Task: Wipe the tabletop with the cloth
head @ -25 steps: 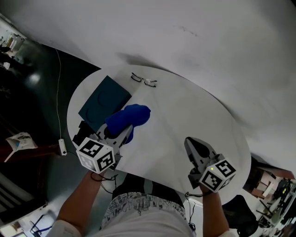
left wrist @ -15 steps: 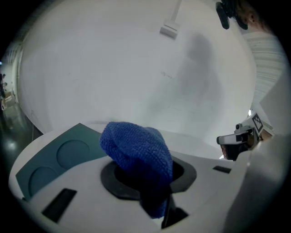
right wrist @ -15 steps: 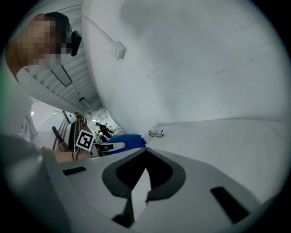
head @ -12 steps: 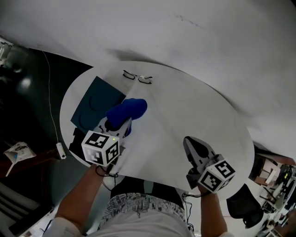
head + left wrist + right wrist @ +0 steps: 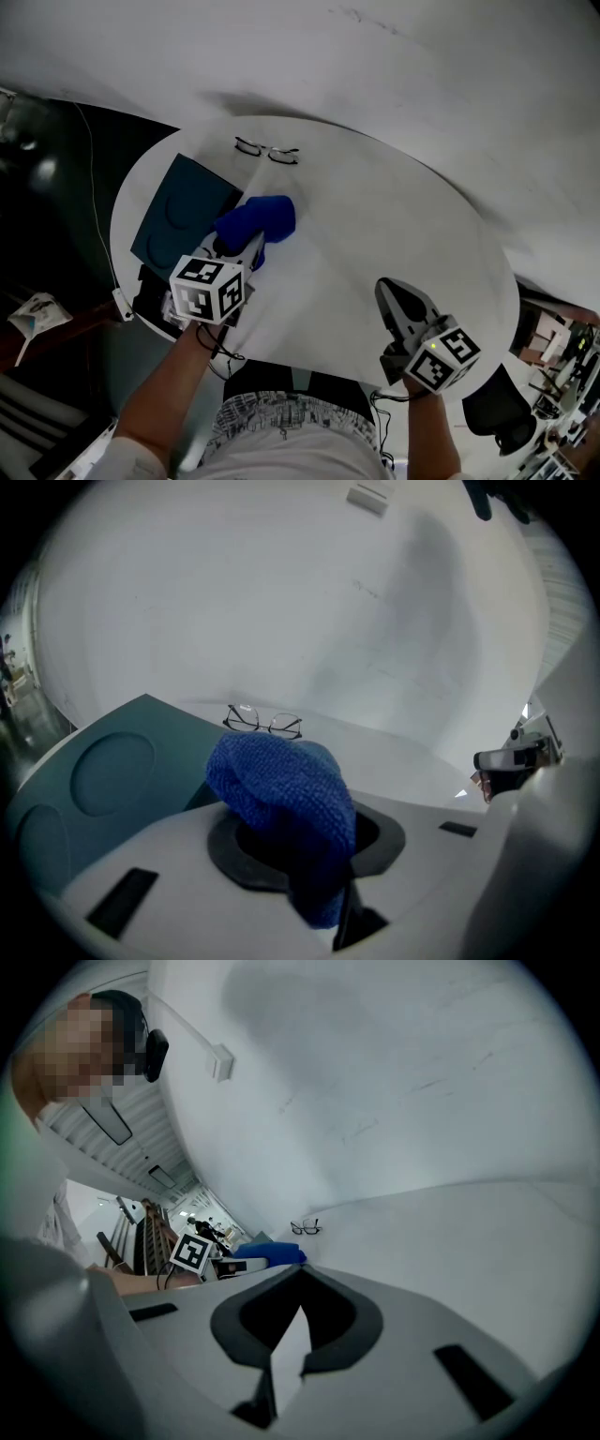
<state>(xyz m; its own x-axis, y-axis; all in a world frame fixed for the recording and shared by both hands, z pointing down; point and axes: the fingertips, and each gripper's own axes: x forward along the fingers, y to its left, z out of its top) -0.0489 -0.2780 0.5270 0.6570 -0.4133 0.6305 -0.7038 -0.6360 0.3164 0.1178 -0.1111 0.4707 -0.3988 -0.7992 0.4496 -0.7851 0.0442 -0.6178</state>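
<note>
A bunched blue knitted cloth (image 5: 257, 220) sits in my left gripper (image 5: 242, 251), which is shut on it over the left part of the round white tabletop (image 5: 375, 234). In the left gripper view the cloth (image 5: 286, 794) bulges up and out of the jaws and hides the tips. My right gripper (image 5: 398, 305) hovers near the table's front right edge, shut with nothing in it. In the right gripper view its jaws meet at a point (image 5: 298, 1279) and the cloth (image 5: 269, 1255) shows far off.
A dark teal mat (image 5: 183, 211) lies on the table's left side, right beside the cloth. A pair of glasses (image 5: 266, 150) rests near the far edge, also in the left gripper view as glasses (image 5: 263, 722). A white wall (image 5: 375, 75) rises behind the table.
My left gripper and the cloth have shifted slightly left and toward the far edge, closer to the mat. The right gripper has stayed about where it was.
</note>
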